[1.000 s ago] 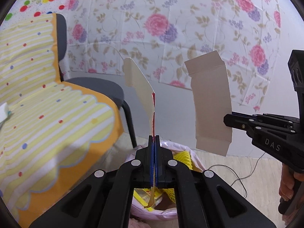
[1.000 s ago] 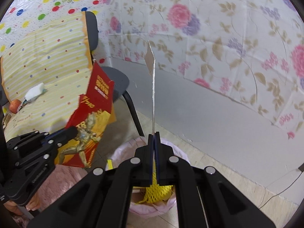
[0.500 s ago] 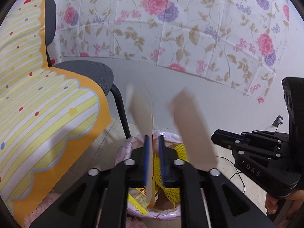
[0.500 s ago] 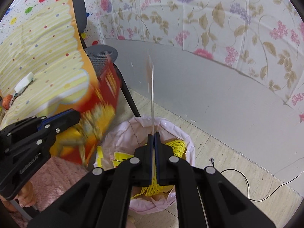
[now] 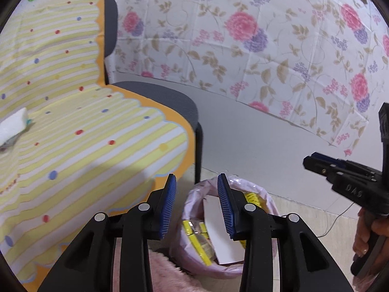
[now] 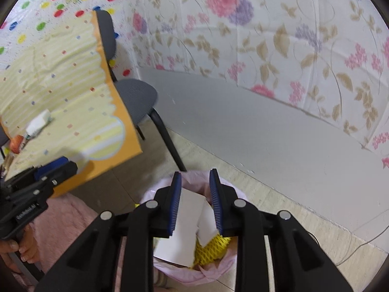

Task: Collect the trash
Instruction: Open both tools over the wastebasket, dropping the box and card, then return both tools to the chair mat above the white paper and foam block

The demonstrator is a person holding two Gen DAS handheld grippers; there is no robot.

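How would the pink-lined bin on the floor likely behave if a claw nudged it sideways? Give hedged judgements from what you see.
The bin would probably slide or tip easily: it holds only flat card and yellow foam netting, which look light. Its thin liner looks loose, so it would likely crumple before the bin shifts.
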